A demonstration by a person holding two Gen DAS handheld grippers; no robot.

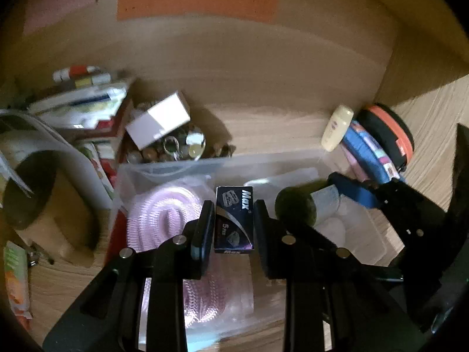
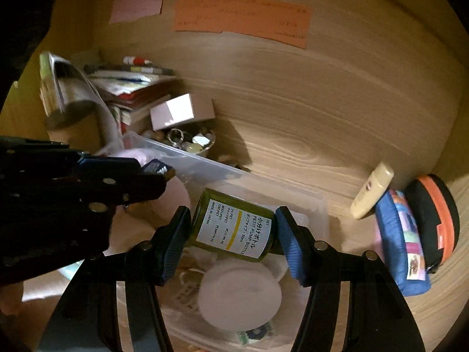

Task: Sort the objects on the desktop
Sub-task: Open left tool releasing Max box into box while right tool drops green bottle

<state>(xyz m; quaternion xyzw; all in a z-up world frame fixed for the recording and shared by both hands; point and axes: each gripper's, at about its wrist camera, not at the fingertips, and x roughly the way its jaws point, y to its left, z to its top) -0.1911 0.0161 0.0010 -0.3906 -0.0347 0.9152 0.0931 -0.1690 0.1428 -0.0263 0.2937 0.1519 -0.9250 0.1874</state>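
Two things in hand at once, one per gripper, both hanging over the clear plastic bin [image 1: 293, 158] where I judge the small toiletry bits belong. My left gripper [image 1: 234, 226] is closed down narrow on the little dark blue razor blade box [image 1: 234, 220], pads on its long sides, so it sits upright between the fingers and the label faces me. My right gripper [image 2: 233, 228] stands about half open, but that's just the width of the green pump bottle [image 2: 231, 226]; the blue pads press on its two ends and it lies crosswise.

Both loads are over the bin, not in it yet. Under the box is a pink mesh sponge [image 1: 164, 214], and under the bottle a round white puff [image 2: 239, 293], so the near part of the bin is already soft stuff and a drop should land gently.

Outside the bin: a cream tube [image 2: 372, 190], a blue pouch [image 2: 401, 243] and an orange-and-black case [image 2: 436, 217] lean together on the right. On the far left, a bowl of trinkets [image 1: 181, 146] with a white box [image 1: 158, 120] tipped on top, then a stack of books [image 1: 88, 108].
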